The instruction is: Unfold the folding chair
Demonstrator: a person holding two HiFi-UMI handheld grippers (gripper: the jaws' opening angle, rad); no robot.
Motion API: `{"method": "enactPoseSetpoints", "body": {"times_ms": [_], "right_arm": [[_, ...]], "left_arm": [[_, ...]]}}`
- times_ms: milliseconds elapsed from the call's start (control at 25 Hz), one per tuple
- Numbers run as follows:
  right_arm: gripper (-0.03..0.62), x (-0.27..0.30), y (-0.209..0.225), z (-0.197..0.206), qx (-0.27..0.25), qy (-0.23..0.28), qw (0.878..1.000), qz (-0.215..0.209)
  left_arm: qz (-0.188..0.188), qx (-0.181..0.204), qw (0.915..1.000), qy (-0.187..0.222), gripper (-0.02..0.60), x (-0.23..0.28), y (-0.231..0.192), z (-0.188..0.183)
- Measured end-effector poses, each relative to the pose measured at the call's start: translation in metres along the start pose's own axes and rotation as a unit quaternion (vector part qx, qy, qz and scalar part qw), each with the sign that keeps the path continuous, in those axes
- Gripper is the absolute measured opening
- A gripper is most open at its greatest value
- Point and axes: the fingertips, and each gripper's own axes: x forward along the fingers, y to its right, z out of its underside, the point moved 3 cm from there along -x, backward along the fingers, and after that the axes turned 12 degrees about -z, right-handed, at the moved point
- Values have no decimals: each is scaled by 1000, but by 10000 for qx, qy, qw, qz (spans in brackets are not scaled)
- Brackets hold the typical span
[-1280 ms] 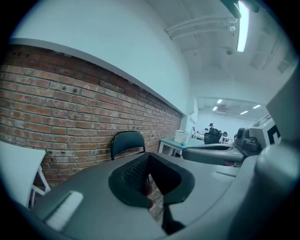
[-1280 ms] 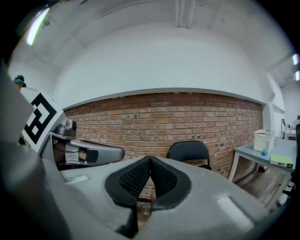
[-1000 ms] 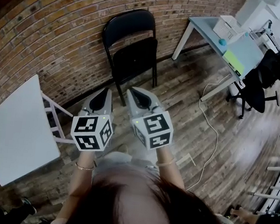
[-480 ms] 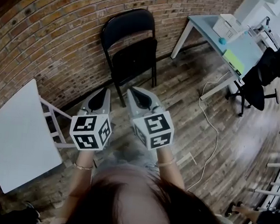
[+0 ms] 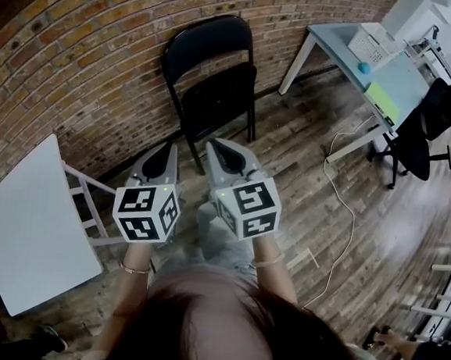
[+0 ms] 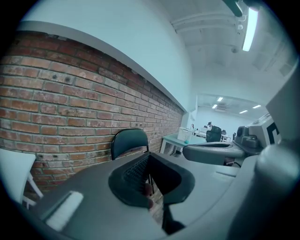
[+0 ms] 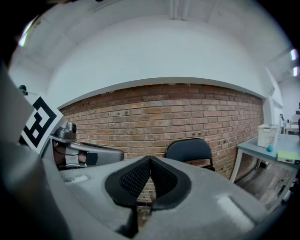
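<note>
The black folding chair (image 5: 211, 80) stands folded on the wooden floor (image 5: 305, 167), its seat turned up flat against the frame and its back against the brick wall (image 5: 87, 53); from the left gripper view (image 6: 129, 143) and the right gripper view (image 7: 187, 150) its rounded backrest shows above the jaws, against the same bricks. Just short of the chair's feet, and apart from it, the left tool (image 5: 168, 147) and the right tool (image 5: 217, 145) are held side by side, both pointing toward the chair. The left tool (image 6: 149, 157) has its jaws fully together with nothing between them; the right tool (image 7: 150, 161) likewise has its ribbed pads pressed together and grips nothing. To the left of the chair stands a white desk (image 5: 33, 221) on a white frame. To the right, along the wall, is a grey desk (image 5: 339, 48) carrying a white crate (image 5: 371, 45) and a green sheet (image 5: 383, 99). A black office chair (image 5: 422, 126) sits beside that desk, and a white cable (image 5: 336, 216) trails over the floor from beneath it.
</note>
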Motion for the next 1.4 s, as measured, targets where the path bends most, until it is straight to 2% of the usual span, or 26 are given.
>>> {"method": "enactPoseSetpoints", "body": {"times_ms": [640, 1400], "right_arm": [[0, 48, 91, -10, 195, -19, 9998, 52], [14, 104, 174, -24, 258, -81, 9990, -356]], "left_arm": [[-49, -21, 10000, -78, 0, 102, 4, -26], [-280, -163, 9995, -27, 0, 195, 7, -58]]}}
